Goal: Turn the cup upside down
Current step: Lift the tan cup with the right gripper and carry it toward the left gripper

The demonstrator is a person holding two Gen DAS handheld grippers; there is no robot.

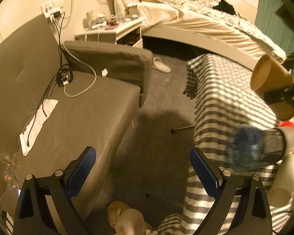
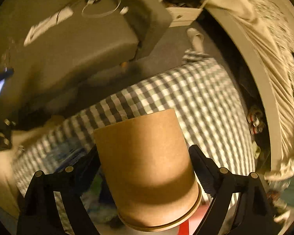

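Note:
A brown paper cup (image 2: 147, 164) is held between the fingers of my right gripper (image 2: 145, 156), which is shut on its wall. The cup's base points away from the camera and its rim is near the camera, over the checked tablecloth (image 2: 196, 98). In the left wrist view the same cup (image 1: 270, 82) hangs tilted in the air at the right edge, clamped by the right gripper (image 1: 280, 96). My left gripper (image 1: 143, 168) is open and empty, over the floor between sofa and table.
A grey sofa (image 1: 78, 107) with cables lies left. The checked table (image 1: 221, 90) carries a blue-tinted glass jar (image 1: 256, 148) and paper tubes (image 1: 282, 184). A bed (image 1: 205, 19) and a cluttered nightstand (image 1: 111, 29) stand at the back. A slipper (image 1: 117, 213) is on the floor.

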